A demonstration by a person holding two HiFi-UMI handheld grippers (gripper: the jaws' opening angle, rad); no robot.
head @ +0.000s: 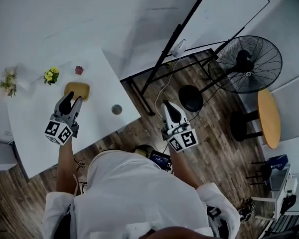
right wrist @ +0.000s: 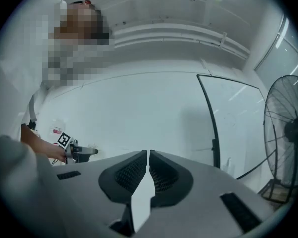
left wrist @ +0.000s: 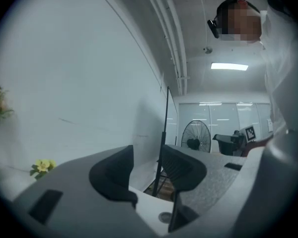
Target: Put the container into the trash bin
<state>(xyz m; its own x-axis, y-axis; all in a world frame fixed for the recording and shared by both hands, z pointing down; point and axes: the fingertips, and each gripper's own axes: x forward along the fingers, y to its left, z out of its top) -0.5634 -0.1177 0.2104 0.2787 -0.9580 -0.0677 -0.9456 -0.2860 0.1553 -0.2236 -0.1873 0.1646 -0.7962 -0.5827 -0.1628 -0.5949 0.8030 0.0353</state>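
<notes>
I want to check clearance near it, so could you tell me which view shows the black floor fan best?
The head view: the fan shows whole, head and stand. The left gripper view has the fan small and distant; the right gripper view cuts the fan off at the frame's edge.

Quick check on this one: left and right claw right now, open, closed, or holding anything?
Left claw: open, nothing between the jaws.
Right claw: closed, nothing held.
</notes>
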